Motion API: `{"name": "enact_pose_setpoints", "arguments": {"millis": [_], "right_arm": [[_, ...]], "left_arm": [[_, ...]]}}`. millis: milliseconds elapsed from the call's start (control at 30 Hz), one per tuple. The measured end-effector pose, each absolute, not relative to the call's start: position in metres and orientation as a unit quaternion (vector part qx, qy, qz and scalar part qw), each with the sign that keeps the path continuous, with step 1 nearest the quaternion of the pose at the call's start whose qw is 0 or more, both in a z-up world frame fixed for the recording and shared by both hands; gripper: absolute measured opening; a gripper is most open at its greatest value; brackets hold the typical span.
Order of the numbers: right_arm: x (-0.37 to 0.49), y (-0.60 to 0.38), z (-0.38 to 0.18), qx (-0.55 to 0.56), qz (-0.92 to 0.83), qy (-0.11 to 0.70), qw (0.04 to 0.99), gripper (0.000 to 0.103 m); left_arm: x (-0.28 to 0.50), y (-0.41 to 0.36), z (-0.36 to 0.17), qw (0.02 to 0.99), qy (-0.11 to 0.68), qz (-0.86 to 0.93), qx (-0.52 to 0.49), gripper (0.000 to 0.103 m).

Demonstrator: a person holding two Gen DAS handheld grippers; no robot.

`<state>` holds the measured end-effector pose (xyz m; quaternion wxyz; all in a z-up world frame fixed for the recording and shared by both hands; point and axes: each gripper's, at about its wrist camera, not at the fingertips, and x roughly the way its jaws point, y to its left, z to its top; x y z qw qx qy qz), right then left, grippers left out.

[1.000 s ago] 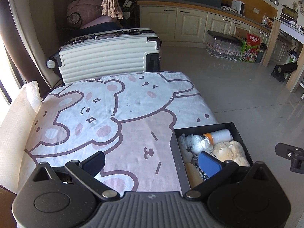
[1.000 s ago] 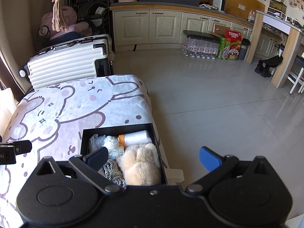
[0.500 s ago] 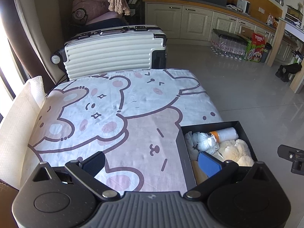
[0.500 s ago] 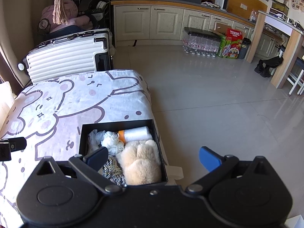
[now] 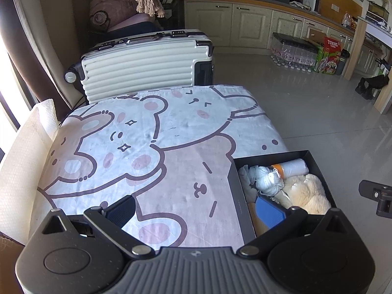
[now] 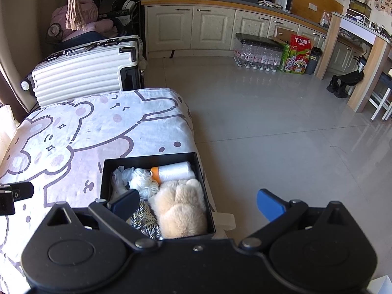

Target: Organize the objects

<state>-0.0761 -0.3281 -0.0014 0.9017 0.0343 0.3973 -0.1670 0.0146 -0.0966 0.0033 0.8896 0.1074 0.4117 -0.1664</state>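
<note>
A black open box (image 6: 105, 171) (image 5: 235, 183) sits at the near right corner of a bed covered by a cartoon bear blanket (image 5: 152, 147) (image 6: 73, 132). Inside lie a cream plush toy (image 6: 181, 208) (image 5: 306, 193), a white yarn ball (image 6: 143, 182) (image 5: 268, 180), a white roll with an orange cap (image 6: 175, 171) (image 5: 292, 167) and a striped black-and-white cloth (image 6: 144, 220). My left gripper (image 5: 196, 208) hovers open over the blanket's near edge, nothing between its fingers. My right gripper (image 6: 197, 202) hovers open above the box's near end, empty.
A white ribbed suitcase (image 5: 147, 66) (image 6: 83, 71) stands beyond the bed's far end. A white padded sheet (image 5: 22, 161) lines the bed's left side. Grey tiled floor (image 6: 281, 134) spreads to the right, with bottled water packs (image 6: 257, 51) and a Tuborg carton (image 6: 297, 54) by kitchen cabinets.
Both grippers have pulled back and risen slightly, so the bed and box sit a little farther away in view. Both stay open and empty.
</note>
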Motion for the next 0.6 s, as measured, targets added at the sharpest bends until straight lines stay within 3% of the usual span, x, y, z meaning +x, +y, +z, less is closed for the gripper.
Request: {"name": "enact_pose_setpoints", "arguments": {"millis": [600], "right_arm": [[-0.0763, -0.3262, -0.0044, 0.033, -0.166, 0.399, 0.901, 0.103]], "left_arm": [[0.0164, -0.0943, 0.0005, 0.885, 0.421, -0.168, 0.105, 0.103]]}}
